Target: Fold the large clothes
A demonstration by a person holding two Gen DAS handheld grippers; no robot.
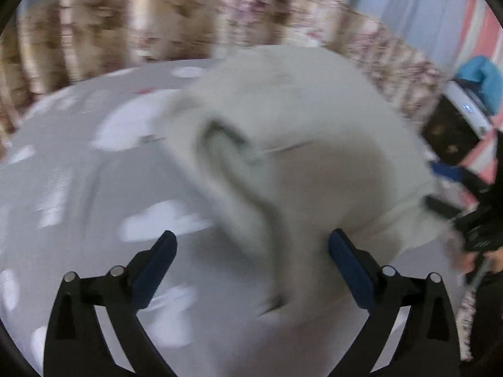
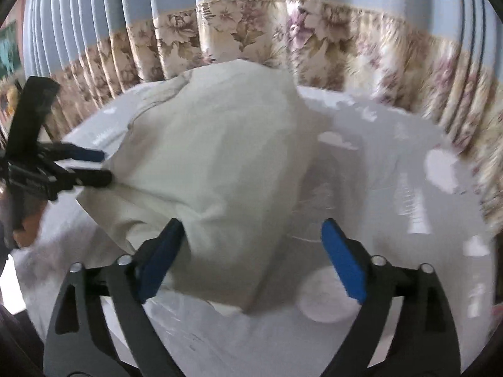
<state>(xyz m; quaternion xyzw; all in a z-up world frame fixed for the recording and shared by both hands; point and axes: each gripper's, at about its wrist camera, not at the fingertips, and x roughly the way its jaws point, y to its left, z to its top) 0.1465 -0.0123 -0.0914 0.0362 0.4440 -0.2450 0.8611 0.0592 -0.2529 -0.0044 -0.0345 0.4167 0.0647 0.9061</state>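
A cream-white garment [image 1: 308, 144] lies in a folded bundle on a grey sheet with white cloud shapes [image 1: 78, 188]. In the left wrist view my left gripper [image 1: 253, 251] is open, its blue pads on either side of the garment's near fold. In the right wrist view the garment [image 2: 213, 157] fills the middle; my right gripper [image 2: 253, 245] is open, its left pad against the bundle's near edge. My left gripper also shows in the right wrist view [image 2: 94, 166] at the garment's left edge, jaws apart. The left view is motion-blurred.
A floral-bordered blue curtain [image 2: 251, 31] hangs behind the bed. The grey sheet [image 2: 408, 204] spreads to the right of the garment. A dark piece of furniture with a blue object [image 1: 481, 78] stands at the far right in the left wrist view.
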